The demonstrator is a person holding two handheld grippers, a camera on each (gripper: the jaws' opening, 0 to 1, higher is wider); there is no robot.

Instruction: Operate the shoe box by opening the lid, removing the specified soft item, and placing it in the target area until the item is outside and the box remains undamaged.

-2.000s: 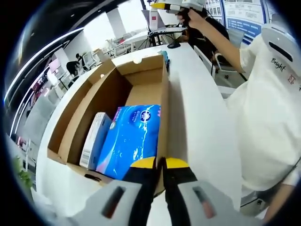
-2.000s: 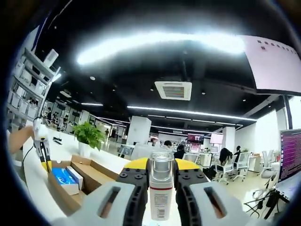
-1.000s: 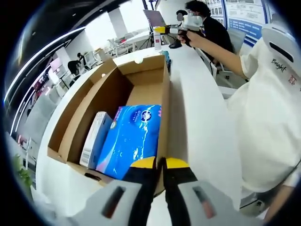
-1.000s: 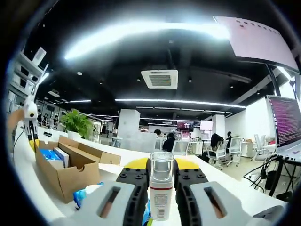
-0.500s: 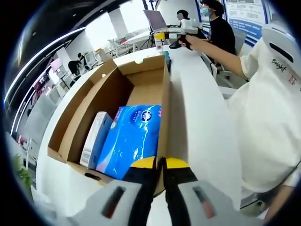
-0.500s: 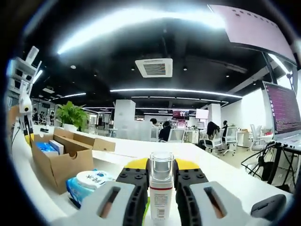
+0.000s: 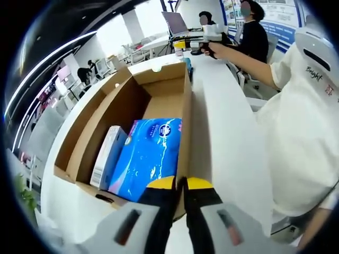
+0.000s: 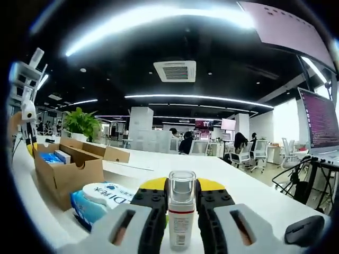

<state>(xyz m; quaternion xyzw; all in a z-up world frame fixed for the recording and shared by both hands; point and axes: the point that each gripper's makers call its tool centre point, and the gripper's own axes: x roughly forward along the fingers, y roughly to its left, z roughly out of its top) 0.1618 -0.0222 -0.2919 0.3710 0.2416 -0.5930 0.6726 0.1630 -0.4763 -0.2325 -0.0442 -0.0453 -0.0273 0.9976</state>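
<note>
While the left gripper (image 7: 180,186) has its fingers pressed together on the near wall of the open cardboard box (image 7: 159,87), a blue packet (image 7: 148,153) lies inside the box beside a white carton (image 7: 107,153). Farther along the white table (image 7: 228,132), the right gripper (image 8: 181,191) has its fingers clamped on a small white bottle (image 8: 181,214) with a clear cap. A round blue and white pack (image 8: 98,198) lies on the table between that bottle and the box.
</note>
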